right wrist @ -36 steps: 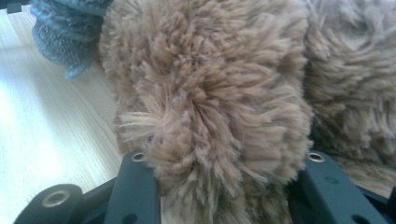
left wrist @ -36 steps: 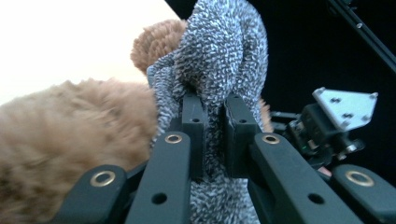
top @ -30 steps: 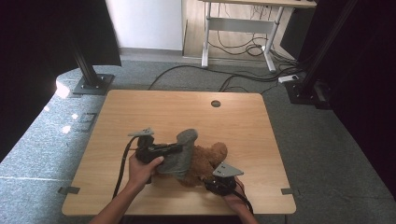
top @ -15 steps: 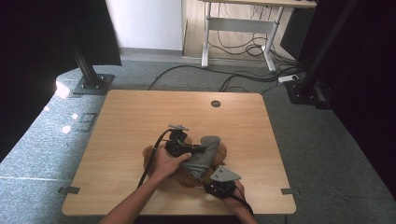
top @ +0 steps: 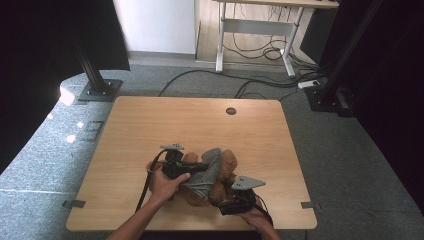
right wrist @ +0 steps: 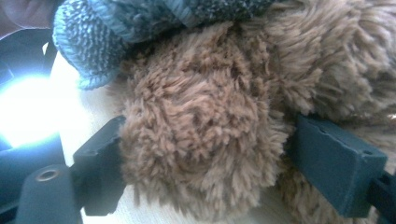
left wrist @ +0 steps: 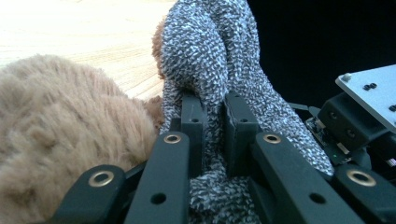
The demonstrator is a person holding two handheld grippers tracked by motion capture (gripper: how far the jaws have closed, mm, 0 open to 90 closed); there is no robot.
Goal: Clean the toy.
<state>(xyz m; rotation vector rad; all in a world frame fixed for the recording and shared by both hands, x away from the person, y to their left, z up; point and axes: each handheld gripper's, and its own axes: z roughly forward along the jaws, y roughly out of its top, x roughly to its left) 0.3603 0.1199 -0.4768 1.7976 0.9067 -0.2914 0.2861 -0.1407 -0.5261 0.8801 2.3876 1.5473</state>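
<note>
A brown plush bear (top: 229, 162) lies on the wooden table (top: 200, 120) near its front edge. My left gripper (top: 202, 167) is shut on a grey knitted piece (top: 209, 175) that is draped over the bear. In the left gripper view the jaws (left wrist: 215, 105) pinch a fold of the grey knit (left wrist: 210, 46), with the bear's fur (left wrist: 60, 121) at the left. My right gripper (top: 225, 202) is at the bear's front side. Its jaws have just been opening and now stand wide (right wrist: 210, 154) on either side of a furry limb (right wrist: 196, 135), under the grey knit (right wrist: 116, 28).
A round cable hole (top: 230, 111) sits near the table's far edge. The right gripper's grey plate (left wrist: 369, 98) is close by the left gripper. Black stands (top: 95, 85) and floor cables (top: 250, 82) lie beyond the table.
My left gripper carried the grey knit to the right and down onto the bear. The right hand stayed in place at the bear's front.
</note>
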